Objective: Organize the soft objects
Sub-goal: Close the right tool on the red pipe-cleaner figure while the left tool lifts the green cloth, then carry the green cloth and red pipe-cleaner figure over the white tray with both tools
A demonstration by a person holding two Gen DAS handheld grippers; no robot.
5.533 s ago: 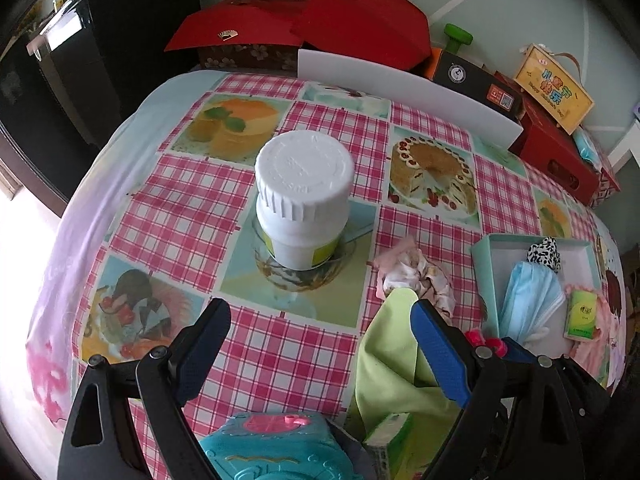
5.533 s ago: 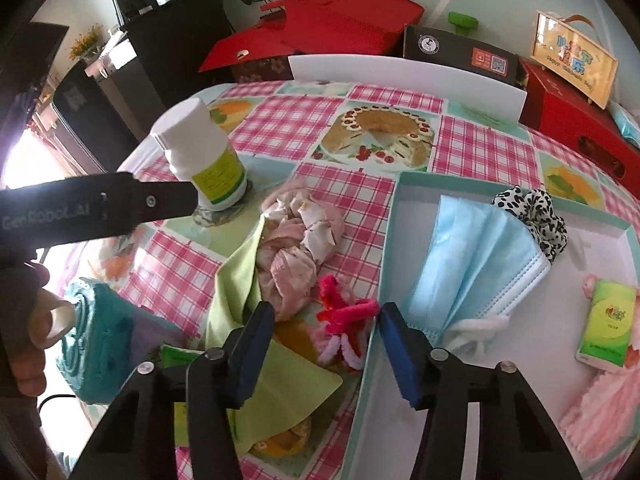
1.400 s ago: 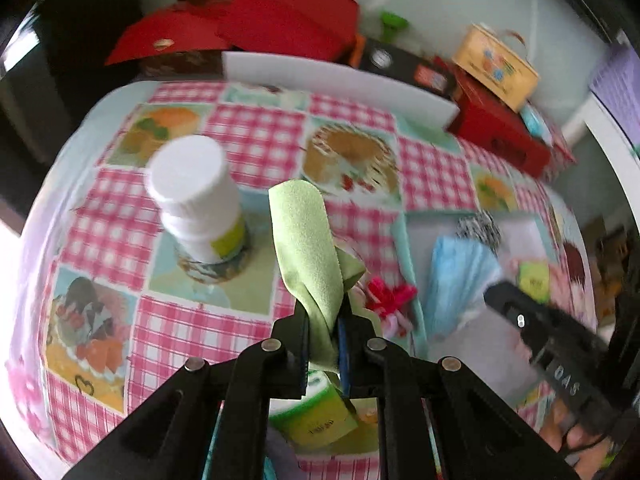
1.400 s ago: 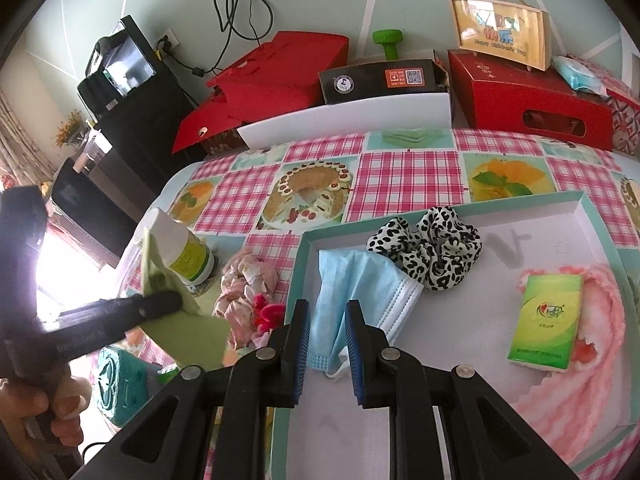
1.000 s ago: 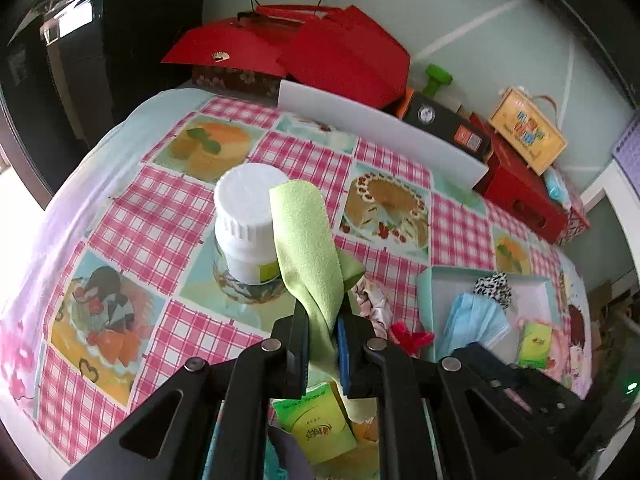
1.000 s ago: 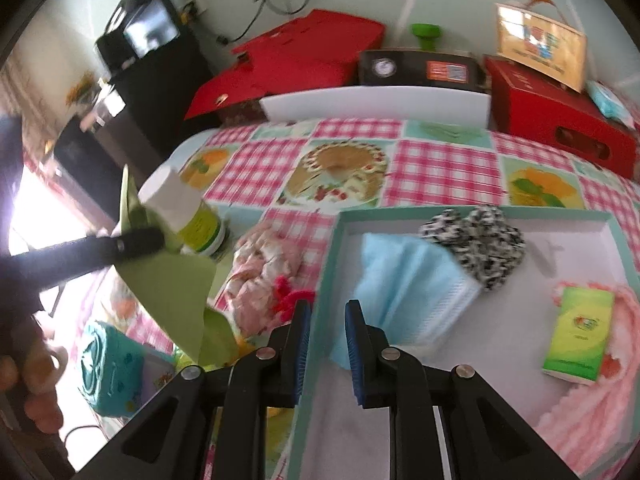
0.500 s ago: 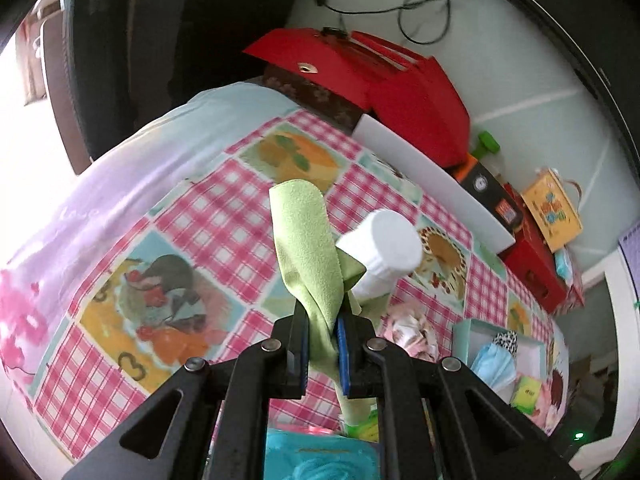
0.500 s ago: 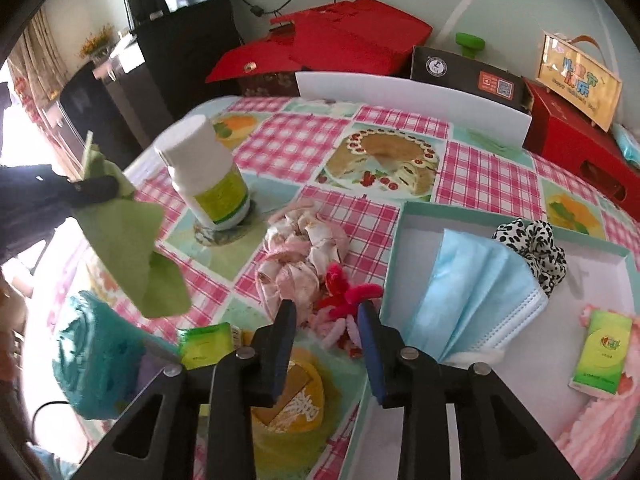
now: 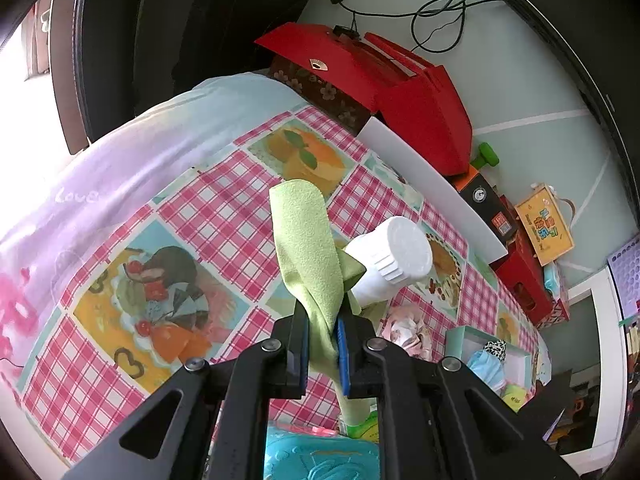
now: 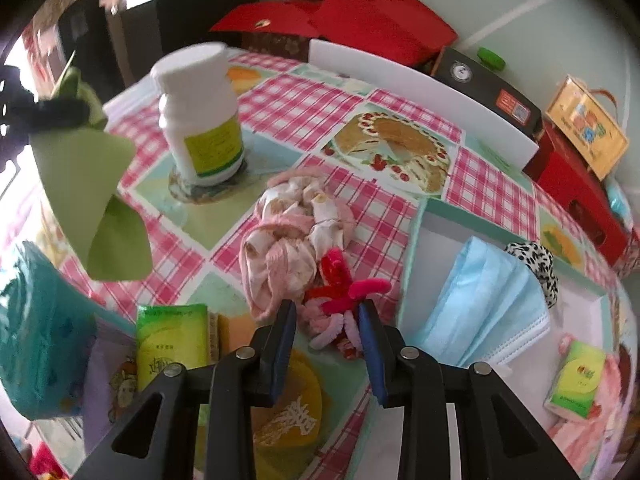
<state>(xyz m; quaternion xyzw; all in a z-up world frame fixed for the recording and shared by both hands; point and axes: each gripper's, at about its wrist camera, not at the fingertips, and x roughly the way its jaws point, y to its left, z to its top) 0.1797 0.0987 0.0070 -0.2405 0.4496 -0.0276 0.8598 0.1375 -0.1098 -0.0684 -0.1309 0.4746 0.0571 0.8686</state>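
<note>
So the left gripper (image 9: 323, 344) was clamped tight on the green cloth (image 9: 308, 256), pinching it near one end. In the right wrist view the same cloth (image 10: 86, 196) hung loose in the air over the left edge of the table (image 10: 288, 108), clear of the checked tablecloth.

The right gripper (image 10: 327, 332) had its jaws parted a bit, sitting just over the red-and-pink fuzzy hair tie (image 10: 340, 300). The tie was between the blue pads, but honestly I couldn't see them pressing on it, so I'd call it not gripped.

Just behind that tie lay a crumpled pink scrunchie (image 10: 296, 232), roughly mid-table. The white bottle (image 10: 200, 112) stood upright behind it toward the left edge.

The teal tray (image 10: 416, 248) sat at the right side of the table, touching nothing of the tie as far as I could tell. Inside it were the blue face mask (image 10: 480, 300), a leopard-print scrunchie (image 10: 536, 264) toward the far wall, and a green tissue pack (image 10: 576, 376) at the near right.

Another green tissue pack (image 10: 172, 340) lay at the near left edge, beside a teal pouch (image 10: 36, 344).
</note>
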